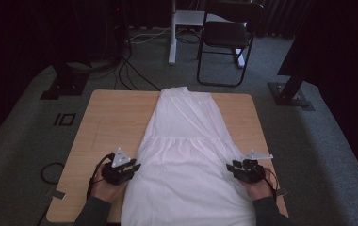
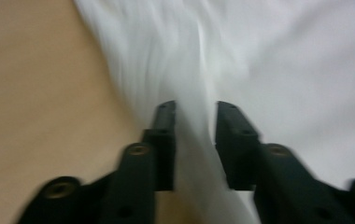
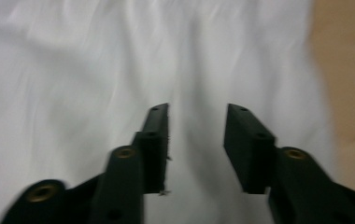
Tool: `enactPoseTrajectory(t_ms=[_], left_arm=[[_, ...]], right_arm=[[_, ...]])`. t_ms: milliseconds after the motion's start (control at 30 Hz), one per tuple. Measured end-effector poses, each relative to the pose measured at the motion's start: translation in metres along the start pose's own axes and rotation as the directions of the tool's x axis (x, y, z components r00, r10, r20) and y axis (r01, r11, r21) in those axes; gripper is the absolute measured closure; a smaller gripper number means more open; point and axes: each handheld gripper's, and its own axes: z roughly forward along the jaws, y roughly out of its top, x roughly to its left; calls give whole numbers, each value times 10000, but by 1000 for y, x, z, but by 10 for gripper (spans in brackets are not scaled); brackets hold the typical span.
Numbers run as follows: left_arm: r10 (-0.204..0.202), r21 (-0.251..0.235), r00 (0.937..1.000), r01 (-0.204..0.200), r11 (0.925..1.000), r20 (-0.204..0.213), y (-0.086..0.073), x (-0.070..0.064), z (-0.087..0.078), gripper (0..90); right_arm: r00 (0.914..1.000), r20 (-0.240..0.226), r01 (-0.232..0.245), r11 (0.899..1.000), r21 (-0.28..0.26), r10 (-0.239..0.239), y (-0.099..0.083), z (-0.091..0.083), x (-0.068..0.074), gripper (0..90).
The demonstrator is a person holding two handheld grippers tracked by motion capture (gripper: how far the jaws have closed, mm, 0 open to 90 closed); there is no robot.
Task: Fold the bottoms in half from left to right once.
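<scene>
Both grippers sit spread at the white dress's [image 1: 184, 155] near edges, left gripper [image 1: 132, 168] and right gripper [image 1: 231, 168] framing it to pinch the cloth

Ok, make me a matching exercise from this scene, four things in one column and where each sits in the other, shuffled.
Things:
1. white dress
2. left gripper
3. right gripper
4. black chair

Places:
A. on the floor beyond the table
B. at the dress's left edge
C. spread flat along the middle of the table
D. at the dress's right edge

Pairs: 1-C, 2-B, 3-D, 4-A
</scene>
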Motion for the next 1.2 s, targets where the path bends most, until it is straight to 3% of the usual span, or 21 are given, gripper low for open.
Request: enactPoseTrajectory(t_ms=[133,167,200,233,267,367,533,567,600,633,667,700,767,800,867,900,967,1000,1033,1133,1200], left_arm=[[51,-379,9993,-65,9993,-380,35,13,12,552],[51,-379,9993,-65,9993,-380,35,13,12,533],[-92,-328,9994,81,9994,-338,49,22,27,533],[-211,-197,9993,205,9996,-307,54,27,35,485],[-352,-93,9989,349,9993,-322,57,32,45,485],[-824,427,9957,843,9955,-428,58,45,74,437],[-1762,1254,9824,1828,9751,-617,43,60,109,411],[-1762,1254,9824,1828,9751,-617,43,60,109,431],[-1809,1475,9832,1823,9721,-232,40,60,113,431],[-1689,1396,9854,1700,9755,-198,41,58,111,679],[-1612,1263,9869,1610,9788,-85,43,56,107,809],[-1512,999,9885,1511,9835,-66,45,53,102,862],[-1309,482,9914,1310,9902,-45,53,47,91,875],[-1266,213,9919,1267,9917,-63,57,44,84,874],[-1333,-261,9909,1337,9907,193,62,41,75,871],[-1311,-328,9906,1324,9907,380,64,39,75,846],[-1296,-297,9908,1308,9910,398,65,37,76,658],[-1211,-170,9926,1212,9925,61,66,36,83,658],[-1382,-117,9903,1383,9903,116,66,37,87,500],[-1822,9,9831,1822,9833,-205,68,41,100,453],[-1823,388,9823,1840,9822,-434,72,42,112,420]], right_arm=[[9995,246,190,9978,-641,-174,35,7,-11,529],[9995,246,190,9978,-641,-174,35,7,-11,529],[9993,299,265,9976,-645,-246,43,13,-14,522],[9986,344,424,9979,-498,-407,67,37,-20,504],[9986,344,424,9979,-498,-407,67,37,-20,504],[9978,451,486,9988,-36,-484,82,66,-25,478],[9987,441,220,9982,550,-244,88,107,-32,490],[9987,441,220,9982,550,-244,88,107,-32,490],[9992,378,125,9960,881,-159,88,113,-32,567],[9986,454,227,9941,1063,-276,88,116,-29,754],[9980,519,318,9951,935,-368,89,112,-26,825],[9965,655,466,9961,744,-515,91,107,-23,857],[9913,980,842,9956,422,-880,96,95,-17,863],[9831,1416,1208,9923,-282,-1157,102,74,-13,869],[9774,1761,1296,9896,-622,-1169,105,65,-14,870],[9725,2115,1185,9888,-909,-971,106,56,-16,871],[9698,2355,933,9889,-1153,-641,105,50,-21,871],[9644,2591,843,9902,-1118,-528,104,49,-25,870],[9591,2831,125,9998,-174,-71,89,68,-45,868],[9640,2655,-224,9992,343,125,77,85,-55,866],[9691,2447,-457,9972,586,300,68,96,-59,864]])
